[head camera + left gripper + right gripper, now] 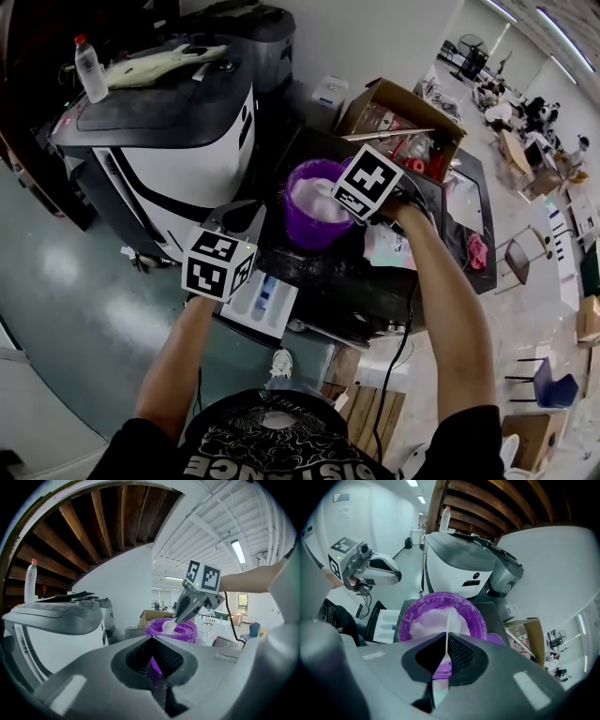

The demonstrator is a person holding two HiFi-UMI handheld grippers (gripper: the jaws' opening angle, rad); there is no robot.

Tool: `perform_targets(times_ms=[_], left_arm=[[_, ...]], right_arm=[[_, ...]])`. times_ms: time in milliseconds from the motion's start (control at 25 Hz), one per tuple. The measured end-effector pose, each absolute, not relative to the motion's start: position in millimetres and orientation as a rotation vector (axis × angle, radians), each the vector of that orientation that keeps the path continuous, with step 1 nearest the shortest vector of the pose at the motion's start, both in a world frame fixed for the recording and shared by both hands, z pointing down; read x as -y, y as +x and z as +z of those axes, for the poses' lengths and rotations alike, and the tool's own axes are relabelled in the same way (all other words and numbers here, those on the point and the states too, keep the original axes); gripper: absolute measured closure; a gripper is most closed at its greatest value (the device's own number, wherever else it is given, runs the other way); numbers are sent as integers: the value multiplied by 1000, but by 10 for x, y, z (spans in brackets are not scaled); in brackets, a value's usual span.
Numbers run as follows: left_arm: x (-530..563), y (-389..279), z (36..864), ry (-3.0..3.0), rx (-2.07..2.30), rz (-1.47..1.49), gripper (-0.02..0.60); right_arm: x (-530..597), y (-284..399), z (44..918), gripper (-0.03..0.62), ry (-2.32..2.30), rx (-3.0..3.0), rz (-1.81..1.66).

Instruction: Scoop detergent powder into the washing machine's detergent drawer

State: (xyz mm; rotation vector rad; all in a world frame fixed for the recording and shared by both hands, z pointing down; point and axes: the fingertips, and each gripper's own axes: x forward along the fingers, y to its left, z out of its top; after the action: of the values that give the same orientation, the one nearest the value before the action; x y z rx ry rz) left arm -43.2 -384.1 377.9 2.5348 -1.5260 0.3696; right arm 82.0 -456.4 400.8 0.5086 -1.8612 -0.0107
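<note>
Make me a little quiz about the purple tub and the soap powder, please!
1. True or false: the right gripper is shut on a white scoop.
2. Pick one: the powder sits in a tub that is A) red, B) purple, C) green.
3. Fill the gap: in the head view, the open detergent drawer lies right beside the ____ gripper.

Key
1. True: the thin scoop handle is pinched between its jaws.
2. B.
3. The left gripper.
</note>
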Motion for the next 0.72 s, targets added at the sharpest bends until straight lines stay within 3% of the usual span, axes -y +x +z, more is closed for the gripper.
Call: perform_targets(times_ms=[720], left_arm=[[3984,-346,3836,2483,1600,386,581]], right_arm=[[4734,847,4345,557,354,1664,19]])
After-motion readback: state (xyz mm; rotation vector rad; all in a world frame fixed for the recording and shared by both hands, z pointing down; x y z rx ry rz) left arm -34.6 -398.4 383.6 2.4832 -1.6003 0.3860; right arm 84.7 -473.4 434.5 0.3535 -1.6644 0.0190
